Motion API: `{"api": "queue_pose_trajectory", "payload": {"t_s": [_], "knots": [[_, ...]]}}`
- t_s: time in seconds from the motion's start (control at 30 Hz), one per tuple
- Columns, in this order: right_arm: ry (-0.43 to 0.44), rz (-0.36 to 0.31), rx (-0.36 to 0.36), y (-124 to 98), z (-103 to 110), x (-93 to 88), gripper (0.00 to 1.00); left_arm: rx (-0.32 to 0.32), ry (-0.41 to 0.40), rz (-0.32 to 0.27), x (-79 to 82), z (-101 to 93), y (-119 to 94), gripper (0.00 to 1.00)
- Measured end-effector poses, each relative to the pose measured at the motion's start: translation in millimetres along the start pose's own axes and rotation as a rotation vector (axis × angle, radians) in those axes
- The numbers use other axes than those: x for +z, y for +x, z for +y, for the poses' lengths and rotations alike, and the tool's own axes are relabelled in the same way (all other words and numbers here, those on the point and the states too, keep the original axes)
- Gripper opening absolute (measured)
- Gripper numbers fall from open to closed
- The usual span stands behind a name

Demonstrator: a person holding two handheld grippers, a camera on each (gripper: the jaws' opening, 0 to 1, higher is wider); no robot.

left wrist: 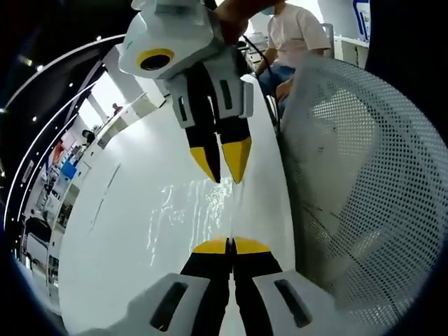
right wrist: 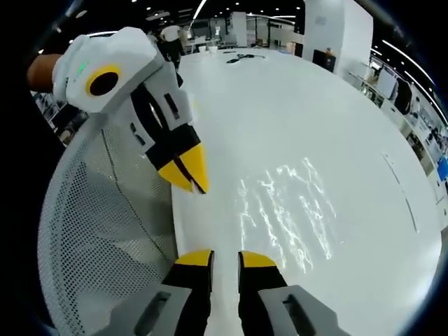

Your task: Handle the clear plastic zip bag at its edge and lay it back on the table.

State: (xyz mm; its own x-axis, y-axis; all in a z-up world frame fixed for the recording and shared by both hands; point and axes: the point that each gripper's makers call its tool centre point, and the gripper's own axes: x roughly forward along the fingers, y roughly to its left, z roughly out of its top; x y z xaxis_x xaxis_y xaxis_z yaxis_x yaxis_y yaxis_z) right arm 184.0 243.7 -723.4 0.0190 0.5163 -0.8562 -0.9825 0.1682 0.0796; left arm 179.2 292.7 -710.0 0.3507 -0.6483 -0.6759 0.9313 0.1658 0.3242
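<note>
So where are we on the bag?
Bag lies flat on the table, neither claw gripping it. Left claw shut, right claw open, both beside its edge. Either already laid back or edge grasp not started; can't tell.

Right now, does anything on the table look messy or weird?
Nothing is spilled or broken. The clear plastic zip bag lies crinkled on the white table, near the edge beside a mesh chair back. That is the one untidy thing.
</note>
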Motion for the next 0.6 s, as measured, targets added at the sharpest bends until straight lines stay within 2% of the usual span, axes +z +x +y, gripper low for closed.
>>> {"api": "queue_pose_trajectory", "payload": {"t_s": [0.07,0.27,0.6], "knots": [[-0.004,-0.001,0.0,0.9,0.5,-0.2,0.07,-0.004,-0.025,-0.009,0.9,0.4,0.0,0.0],[-0.024,0.0,-0.003,2.9,2.3,-1.8,0.0,0.0,-0.018,-0.02,1.9,-0.3,0.3,0.0],[-0.024,0.014,-0.012,2.6,3.3,-1.1,0.0,0.005,-0.045,-0.028,2.4,0.6,-1.2,0.01]]}}
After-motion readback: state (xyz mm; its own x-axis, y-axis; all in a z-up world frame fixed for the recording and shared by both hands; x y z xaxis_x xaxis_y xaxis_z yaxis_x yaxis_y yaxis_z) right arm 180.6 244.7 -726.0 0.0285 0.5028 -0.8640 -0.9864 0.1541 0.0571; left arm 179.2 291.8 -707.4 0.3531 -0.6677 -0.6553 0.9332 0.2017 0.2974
